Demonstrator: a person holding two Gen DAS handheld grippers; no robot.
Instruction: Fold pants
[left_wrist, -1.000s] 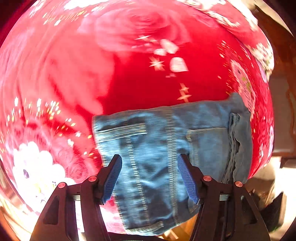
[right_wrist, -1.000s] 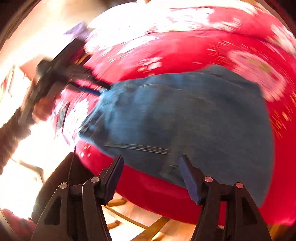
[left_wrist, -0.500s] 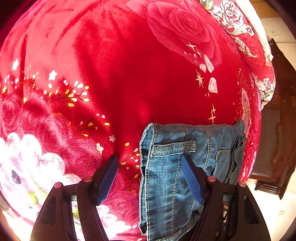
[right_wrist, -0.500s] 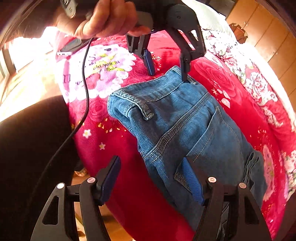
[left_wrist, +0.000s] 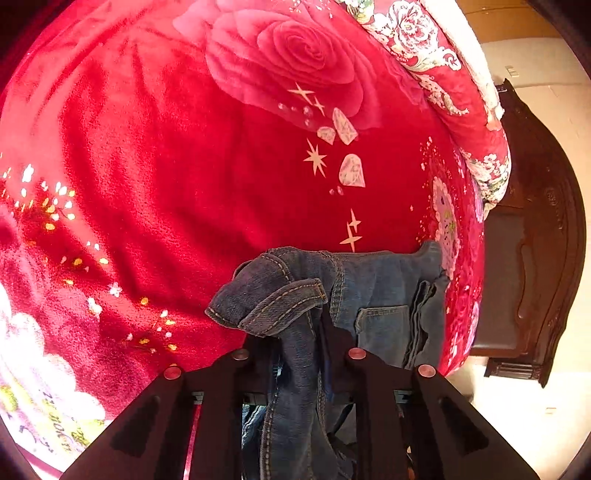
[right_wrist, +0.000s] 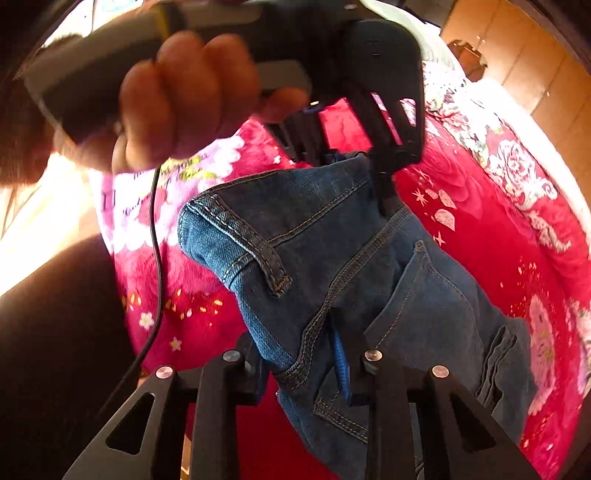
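Jeans (left_wrist: 373, 291) on red blanket (left_wrist: 184, 166) near bed edge, already doubled into a thick bundle; waistband end lifted toward both cameras, rest lying flat.

Left gripper (left_wrist: 299, 354): jaws closing, pressed onto waistband denim, fabric bunched between them. Same gripper (right_wrist: 354, 162) seen from right wrist view at far waistband corner, held by a hand (right_wrist: 184, 99).

Right gripper (right_wrist: 306, 358): jaws closing on near waistband edge beside back pocket (right_wrist: 424, 306); denim between them, blue pad touching cloth.

Handling, judged: soft and limp, yet heavy and bulky for cloth; layered seams stiff. Not fragile, not slippery. Likely to sag between the two holds and to drag on plush blanket.

Best hold, judged: stitched waistband corners, all layers caught together; thin single layers liable to slip or unfold.
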